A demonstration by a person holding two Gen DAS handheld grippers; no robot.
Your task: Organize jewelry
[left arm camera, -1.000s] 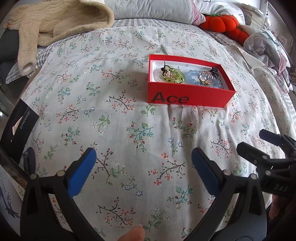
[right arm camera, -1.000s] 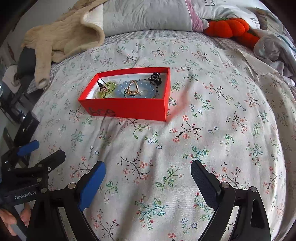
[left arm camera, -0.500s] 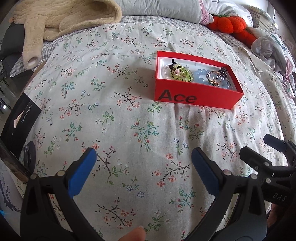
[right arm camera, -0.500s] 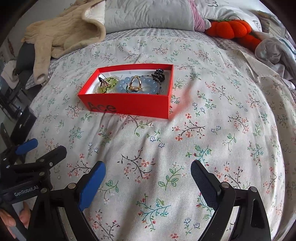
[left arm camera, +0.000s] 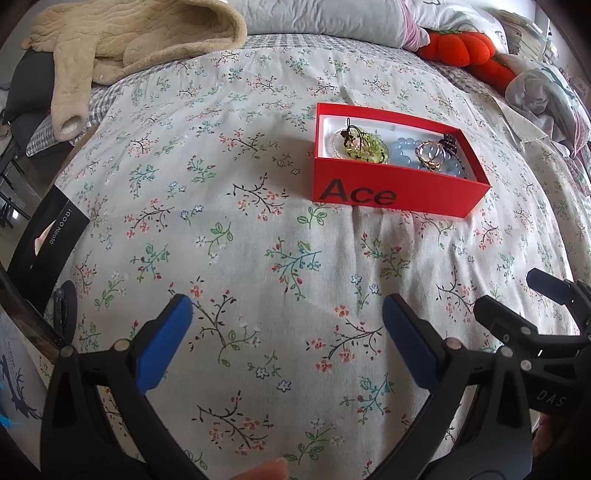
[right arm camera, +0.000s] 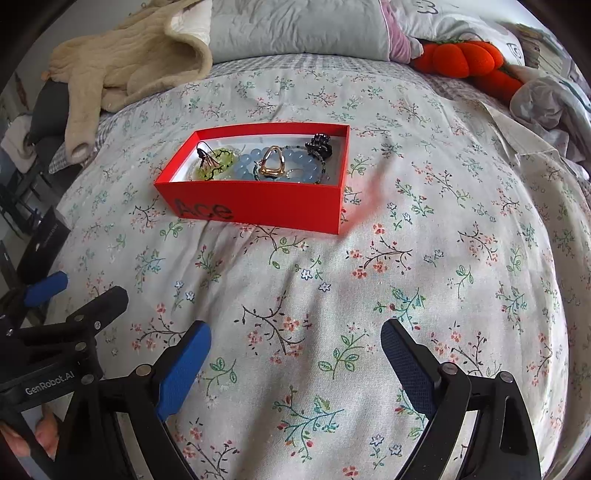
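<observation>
With both the left gripper and right gripper wide open and empty, approach the red box squarely, since its apparently tangled jewelry demands single-piece picks.

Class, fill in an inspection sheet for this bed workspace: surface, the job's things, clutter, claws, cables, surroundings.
Surface: floral bedspread, wrinkled.
Job's things: red box holding a green pendant, blue bead bracelet, gold ring and black hair clip.
Clutter: beige fleece garment, orange plush, black box at the bed's edge.
Claws: left claw and right claw open, empty, short of the box.
Cables: nothing seen.
Surroundings: pillows behind.
</observation>
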